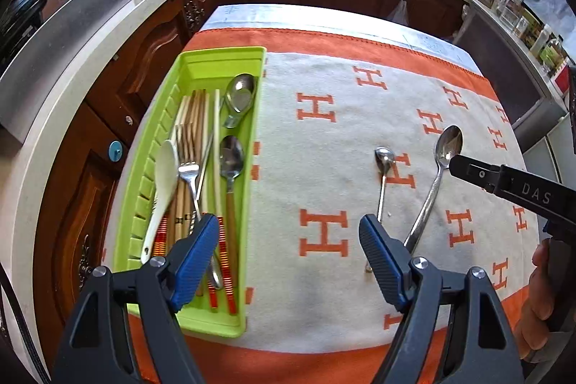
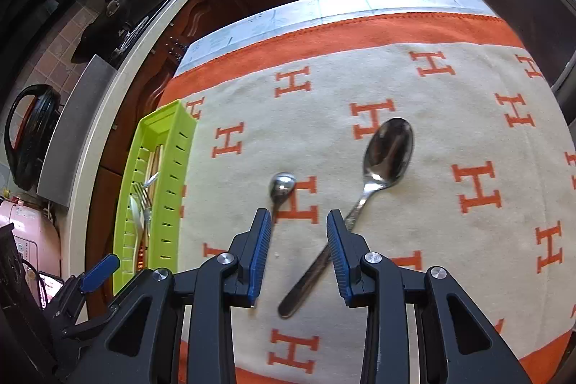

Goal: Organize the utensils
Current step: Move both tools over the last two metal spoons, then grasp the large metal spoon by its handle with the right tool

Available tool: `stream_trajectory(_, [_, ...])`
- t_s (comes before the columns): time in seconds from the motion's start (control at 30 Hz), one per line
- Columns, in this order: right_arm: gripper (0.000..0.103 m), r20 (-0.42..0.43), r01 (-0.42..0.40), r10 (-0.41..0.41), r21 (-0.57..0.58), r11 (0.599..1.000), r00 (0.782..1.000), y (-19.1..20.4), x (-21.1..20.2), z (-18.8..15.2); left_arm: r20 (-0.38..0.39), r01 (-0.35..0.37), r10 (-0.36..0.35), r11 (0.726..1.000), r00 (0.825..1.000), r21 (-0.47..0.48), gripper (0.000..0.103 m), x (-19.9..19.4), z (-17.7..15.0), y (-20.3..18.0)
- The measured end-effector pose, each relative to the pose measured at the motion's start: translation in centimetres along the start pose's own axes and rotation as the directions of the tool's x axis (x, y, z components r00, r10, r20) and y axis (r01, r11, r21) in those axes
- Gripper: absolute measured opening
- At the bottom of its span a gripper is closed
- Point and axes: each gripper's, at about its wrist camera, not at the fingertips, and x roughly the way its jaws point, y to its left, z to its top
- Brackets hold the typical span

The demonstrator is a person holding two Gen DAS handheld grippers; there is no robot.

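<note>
A: Nearest thing, left wrist view: left gripper (image 1: 289, 236), jaws wide apart, nothing between the pads. Left pad over the near end of the green tray (image 1: 187, 67), right pad over the cloth (image 1: 324, 168).

B: Right one?

A: Right gripper (image 2: 298, 240), jaws partly apart and empty, pads not pressing anything. The big spoon (image 2: 388, 150) handle passes under its right finger; the small spoon (image 2: 282, 184) lies just past its left finger. Both flat on the cloth, bowls pointing away.

B: Spoons relative to the tray?

A: Well right of it, out on the cloth. The small one is nearer the tray, the big one just beside it, handles close together at the near end.

B: Tray contents?

A: Left view only: white spoon (image 1: 163, 175), fork (image 1: 187, 150), chopsticks (image 1: 201, 117), two metal spoons in the right lane. Right view sees mostly the slotted tray wall, contents mostly hidden.

B: Anything else one-sided?

A: Left view catches the right gripper's fingertip near the big spoon's bowl, and a hand (image 1: 540, 297) at the right edge. Right view shows a left gripper pad low left.
</note>
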Motion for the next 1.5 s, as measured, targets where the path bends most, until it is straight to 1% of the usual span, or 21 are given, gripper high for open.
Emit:
stream_trajectory(0.37, [0.033, -0.005, 0.013, -0.013, 0.064, 0.998, 1.0, -4.5, 0.1, -0.1, -0.014, 0.005, -0.004, 0.998, 1.0, 0.059, 0.078, 1.5, 1.5, -3.8])
stream_trajectory(0.57, [0.033, -0.015, 0.025, -0.023, 0.083, 0.996, 1.0, -6.0, 0.8, -0.1, -0.03, 0.012, -0.01, 0.997, 0.999, 0.072, 0.078, 2.7, 2.2, -5.0])
stream_trajectory(0.67, [0.033, -0.016, 0.014, -0.012, 0.089, 0.996, 1.0, -6.5, 1.0, -0.1, -0.041, 0.015, -0.012, 0.998, 0.999, 0.067, 0.078, 3.4, 2.5, -5.1])
stream_trajectory(0.9, [0.033, -0.007, 0.022, -0.021, 0.077, 0.997, 1.0, -6.8, 1.4, 0.2, -0.076, 0.037, -0.034, 0.998, 0.997, 0.041, 0.078, 5.0, 2.8, -4.4])
stream_trajectory(1.03, [0.033, -0.019, 0.02, -0.019, 0.077, 0.997, 1.0, -7.1, 1.9, 0.2, -0.108, 0.059, -0.057, 0.998, 0.992, 0.018, 0.078, 6.0, 2.8, -3.9])
stream_trajectory(1.13, [0.033, -0.035, 0.019, -0.017, 0.08, 0.997, 0.999, -7.4, 2.7, 0.2, -0.112, 0.074, -0.073, 0.997, 0.991, 0.009, 0.078, 6.3, 2.8, -3.8])
stream_trajectory(1.17, [0.033, -0.042, 0.007, -0.003, 0.084, 0.996, 0.999, -7.5, 3.1, 0.3, -0.115, 0.077, -0.076, 0.997, 0.991, 0.008, 0.078, 6.3, 2.8, -3.7])
stream_trajectory(1.27, [0.033, -0.076, -0.077, 0.087, 0.125, 0.989, 0.993, -8.0, 4.5, 0.7, -0.129, 0.093, -0.093, 0.996, 0.987, -0.005, 0.078, 6.6, 2.6, -3.5])
stream_trajectory(1.33, [0.033, -0.099, -0.124, 0.141, 0.158, 0.98, 0.985, -8.5, 5.4, 0.7, -0.135, 0.101, -0.102, 0.995, 0.986, -0.013, 0.078, 6.6, 2.5, -3.3])
stream_trajectory(1.37, [0.032, -0.11, -0.167, 0.19, 0.194, 0.967, 0.976, -8.9, 6.1, 0.7, -0.136, 0.103, -0.104, 0.995, 0.985, -0.014, 0.078, 6.6, 2.5, -3.3])
stream_trajectory(1.4, [0.032, -0.094, -0.193, 0.216, 0.209, 0.959, 0.972, -9.2, 6.2, 0.7, -0.136, 0.102, -0.103, 0.995, 0.985, -0.014, 0.078, 6.6, 2.4, -3.2])
stream_trajectory(1.5, [0.03, -0.088, -0.251, 0.278, 0.238, 0.938, 0.956, -9.8, 6.9, 1.0, -0.14, 0.103, -0.105, 0.994, 0.985, -0.017, 0.078, 6.6, 2.3, -3.2])
